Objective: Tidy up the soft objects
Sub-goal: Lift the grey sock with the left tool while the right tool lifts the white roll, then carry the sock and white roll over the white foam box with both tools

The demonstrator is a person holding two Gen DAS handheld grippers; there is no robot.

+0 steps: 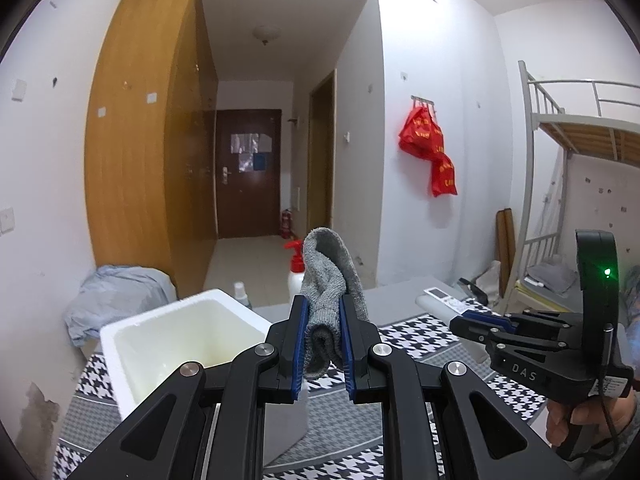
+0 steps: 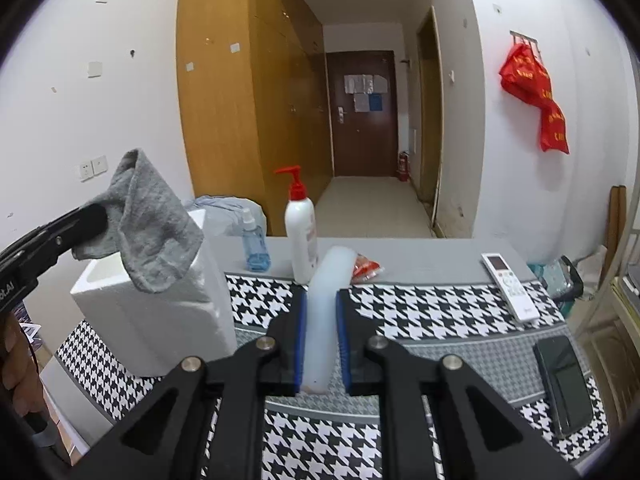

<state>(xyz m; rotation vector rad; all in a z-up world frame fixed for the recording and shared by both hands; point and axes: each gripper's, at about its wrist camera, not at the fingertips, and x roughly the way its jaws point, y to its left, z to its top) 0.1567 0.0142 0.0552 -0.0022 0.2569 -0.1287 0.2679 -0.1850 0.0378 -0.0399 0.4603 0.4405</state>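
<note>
Both claws loaded, foam box waiting at left.

Left wrist view, lower left: white foam box (image 1: 168, 344), open, looks empty. Center: left gripper (image 1: 323, 344) pinching 1 grey sock (image 1: 330, 296), its free end standing above the blue pads. Lower right: right gripper (image 1: 478, 322), pinching a translucent white soft strip (image 2: 326, 320) that pokes forward, seen mid-frame in the right wrist view. There the sock hangs at left, just over the box rim. Advice: bring the sock squarely over the opening, lower it inside the walls, then release; move the strip in after, 1 item at a time, clear of the pump bottle (image 2: 301, 236).
</note>
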